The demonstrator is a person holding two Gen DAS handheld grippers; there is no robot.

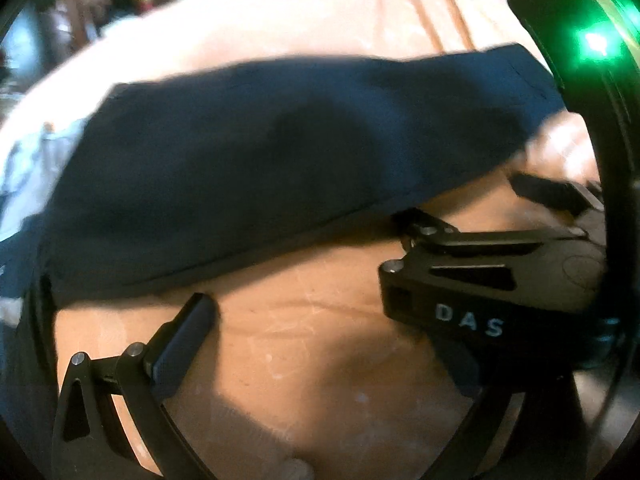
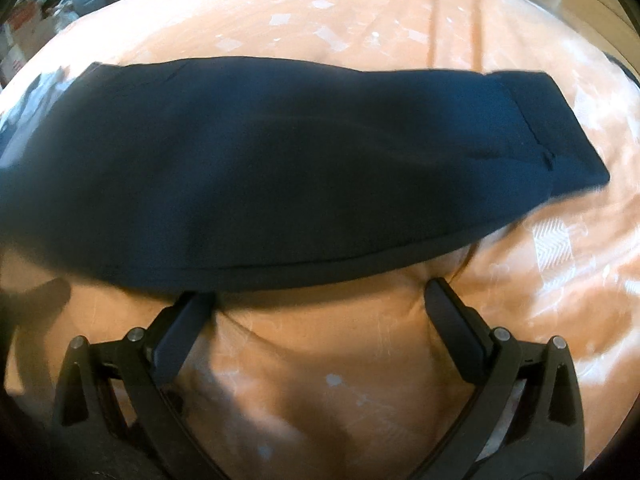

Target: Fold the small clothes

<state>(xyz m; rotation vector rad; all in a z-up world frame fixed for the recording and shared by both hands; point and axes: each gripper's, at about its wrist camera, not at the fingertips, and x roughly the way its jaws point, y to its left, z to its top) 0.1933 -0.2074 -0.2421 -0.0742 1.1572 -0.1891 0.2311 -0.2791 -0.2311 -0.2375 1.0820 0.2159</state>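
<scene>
A dark navy folded cloth garment (image 2: pixel 280 168) lies flat as a long band across a peach-orange bedspread with pale patches (image 2: pixel 360 20), its stitched hem end (image 2: pixel 560 136) toward the right of the right wrist view. The right gripper (image 2: pixel 320 312) hangs just short of the garment's near edge with its two black fingers (image 2: pixel 180 340) spread wide and nothing between them; the left fingertip sits right at the folded edge (whether it touches the cloth is hard to tell).

In the left wrist view the same garment (image 1: pixel 260 168) stretches across the upper half, blurred. Only one finger of the left gripper (image 1: pixel 320 320) shows plainly, at lower left (image 1: pixel 180 344); the other side is covered by the black body of the other gripper, marked "DAS" (image 1: pixel 480 292), so how far the left one is open cannot be told. Nothing is seen held in it.

A green light (image 1: pixel 596 44) glows at the upper right.
</scene>
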